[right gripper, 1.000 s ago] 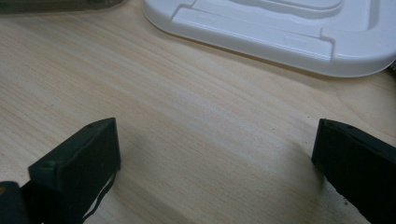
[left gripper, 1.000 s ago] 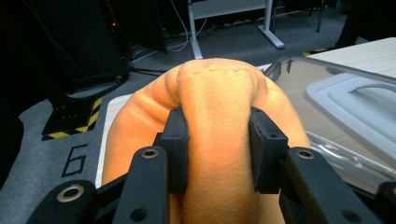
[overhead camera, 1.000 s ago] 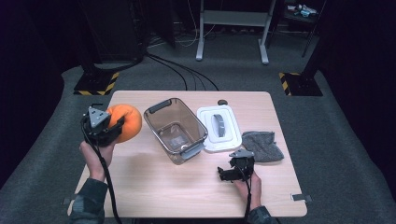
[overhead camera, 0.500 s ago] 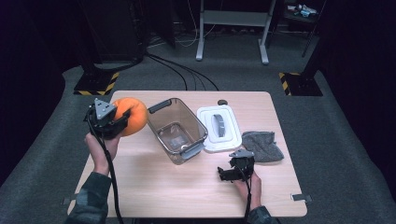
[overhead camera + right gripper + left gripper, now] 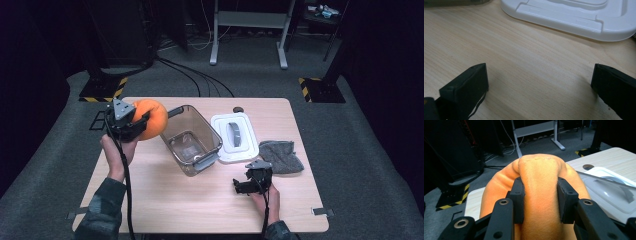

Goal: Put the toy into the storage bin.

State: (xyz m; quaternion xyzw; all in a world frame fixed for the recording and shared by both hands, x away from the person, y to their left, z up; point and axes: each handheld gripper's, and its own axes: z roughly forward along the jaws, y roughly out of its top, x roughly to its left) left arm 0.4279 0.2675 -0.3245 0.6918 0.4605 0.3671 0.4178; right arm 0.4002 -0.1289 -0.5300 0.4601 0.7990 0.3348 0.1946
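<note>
Up left, left gripper (image 5: pixel 540 200) clenching plush round orange toy (image 5: pixel 541 177); right gripper (image 5: pixel 540 82) released.

Light wooden table (image 5: pixel 150 195), rectangular with rounded corners, standing on grey carpeted floor (image 5: pixel 360 150). On its top, left to right — a clear plastic container (image 5: pixel 191 139) with grey latches, set askew; a white lid (image 5: pixel 234 137) with a grey handle, just beside it; a folded grey cloth (image 5: pixel 281 156) near the right edge. A small dark round piece (image 5: pixel 238 109) sits at the far edge, behind the lid.
</note>
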